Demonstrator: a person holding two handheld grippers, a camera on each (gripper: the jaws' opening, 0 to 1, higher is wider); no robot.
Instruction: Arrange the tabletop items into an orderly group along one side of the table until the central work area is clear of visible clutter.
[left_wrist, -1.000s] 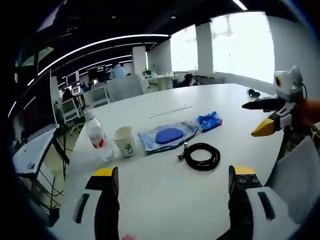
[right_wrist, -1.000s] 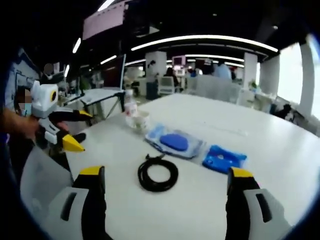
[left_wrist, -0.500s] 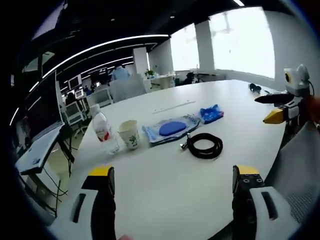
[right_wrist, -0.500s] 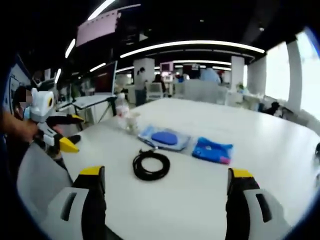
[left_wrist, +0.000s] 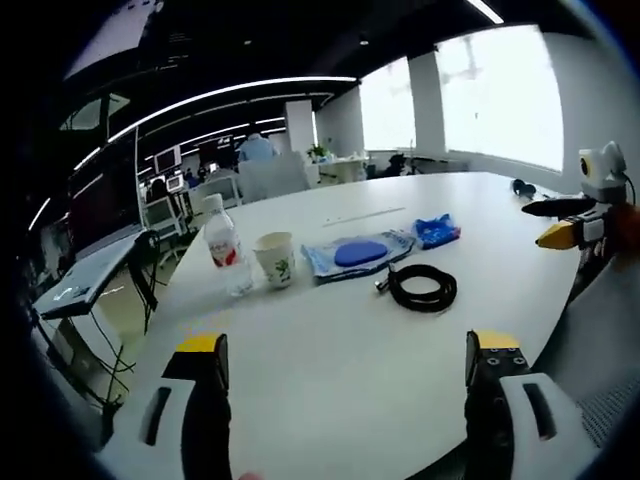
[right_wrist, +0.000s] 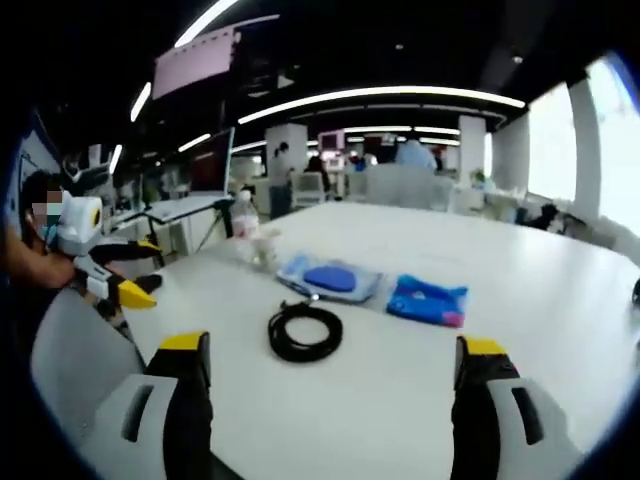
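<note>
Overhead, light strips (right_wrist: 380, 95) curve above the white table (left_wrist: 340, 350).

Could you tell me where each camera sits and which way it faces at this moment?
Left gripper view: rides on the left tool, held open over the near edge of the white table, facing a bottle, paper cup, blue pouch and cable coil; the right tool enters from the right.
Right gripper view: rides on the right tool, open, facing the same table from the other end; the left tool and a forearm show at left.
Shared: cable coil, blue pouch, bottle, cup.
</note>
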